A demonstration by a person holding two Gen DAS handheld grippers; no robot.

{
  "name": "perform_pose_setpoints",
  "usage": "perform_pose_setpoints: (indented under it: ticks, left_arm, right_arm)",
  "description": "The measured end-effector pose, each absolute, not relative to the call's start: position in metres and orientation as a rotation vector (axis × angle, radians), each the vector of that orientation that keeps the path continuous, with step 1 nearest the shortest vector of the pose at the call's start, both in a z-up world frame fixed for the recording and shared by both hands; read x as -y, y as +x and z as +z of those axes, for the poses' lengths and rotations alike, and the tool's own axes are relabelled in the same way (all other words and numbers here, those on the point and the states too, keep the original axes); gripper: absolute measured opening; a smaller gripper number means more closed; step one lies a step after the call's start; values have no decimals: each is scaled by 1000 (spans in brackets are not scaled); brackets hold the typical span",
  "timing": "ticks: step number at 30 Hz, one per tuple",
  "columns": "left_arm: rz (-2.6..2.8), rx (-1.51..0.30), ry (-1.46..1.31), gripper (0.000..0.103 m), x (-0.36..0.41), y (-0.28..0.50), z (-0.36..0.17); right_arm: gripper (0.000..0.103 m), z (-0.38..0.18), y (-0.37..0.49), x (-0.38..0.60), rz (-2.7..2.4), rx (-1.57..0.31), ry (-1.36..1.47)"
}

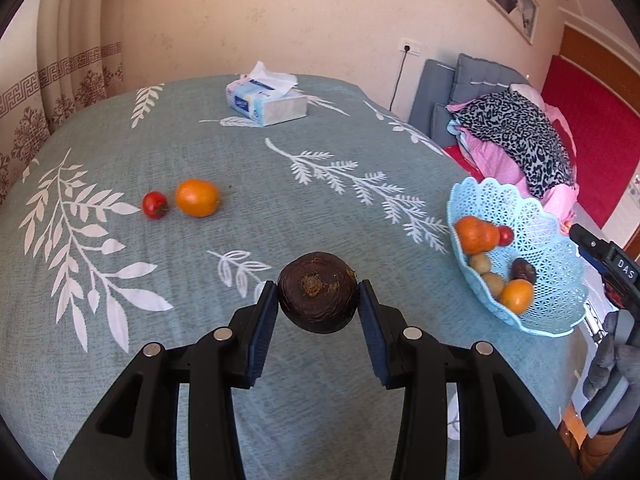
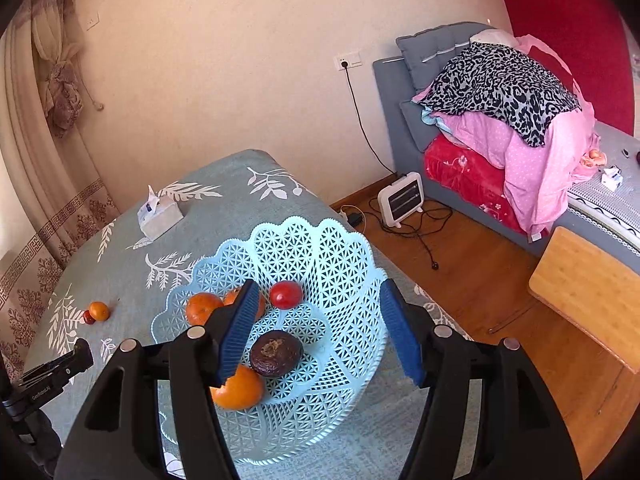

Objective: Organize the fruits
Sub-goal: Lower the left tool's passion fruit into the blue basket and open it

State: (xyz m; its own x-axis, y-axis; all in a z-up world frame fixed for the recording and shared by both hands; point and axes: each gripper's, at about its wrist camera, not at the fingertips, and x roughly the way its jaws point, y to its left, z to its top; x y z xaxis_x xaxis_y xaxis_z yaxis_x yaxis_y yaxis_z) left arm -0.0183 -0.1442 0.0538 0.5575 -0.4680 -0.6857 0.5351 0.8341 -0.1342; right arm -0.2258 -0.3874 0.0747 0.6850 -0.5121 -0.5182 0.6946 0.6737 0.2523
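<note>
The desk point(image 1: 200, 152) wears a grey-green cloth with white leaf prints (rumpled nowhere); on it lie a tissue box point(image 1: 266, 98), a cherry tomato point(image 1: 155, 204) touching an orange point(image 1: 197, 197), and a pale-blue lattice basket point(image 1: 560, 280)

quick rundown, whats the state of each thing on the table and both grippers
left gripper: shut on a dark brown fruit, lifted off the table
right gripper: open, empty, over the basket
blue basket: upright, part filled with fruit
second dark fruit: lying in the basket
loose orange: on the tablecloth, not yet sorted
small tomato: on the cloth beside that orange
tissue box: open, tissue sticking out
</note>
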Motion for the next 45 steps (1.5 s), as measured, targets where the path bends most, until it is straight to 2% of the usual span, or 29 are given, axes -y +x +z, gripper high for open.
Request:
perform_pose_setpoints:
  ticks: [20, 21, 23, 24, 30, 33, 45]
  left_arm:
    - [-798, -721, 236, 42, 251, -67, 71]
    - [-806, -719, 238, 45, 254, -69, 71]
    - [-832, -716, 226, 79, 257, -70, 72]
    - [-838, -704, 214, 83, 255, -70, 73]
    - [-773, -699, 164, 84, 240, -56, 76]
    - [-741, -697, 133, 91, 228, -47, 76]
    - [-609, -683, 118, 92, 187, -21, 73]
  right_arm:
    - [64, 74, -239, 387, -685, -396, 463]
    - [64, 73, -238, 387, -683, -397, 463]
    - [64, 72, -237, 386, -680, -399, 461]
    - [64, 71, -237, 386, -680, -399, 461]
    - [64, 70, -237, 385, -682, -398, 467]
    - [71, 70, -237, 384, -684, -397, 466]
    - [72, 67, -231, 380, -683, -414, 452]
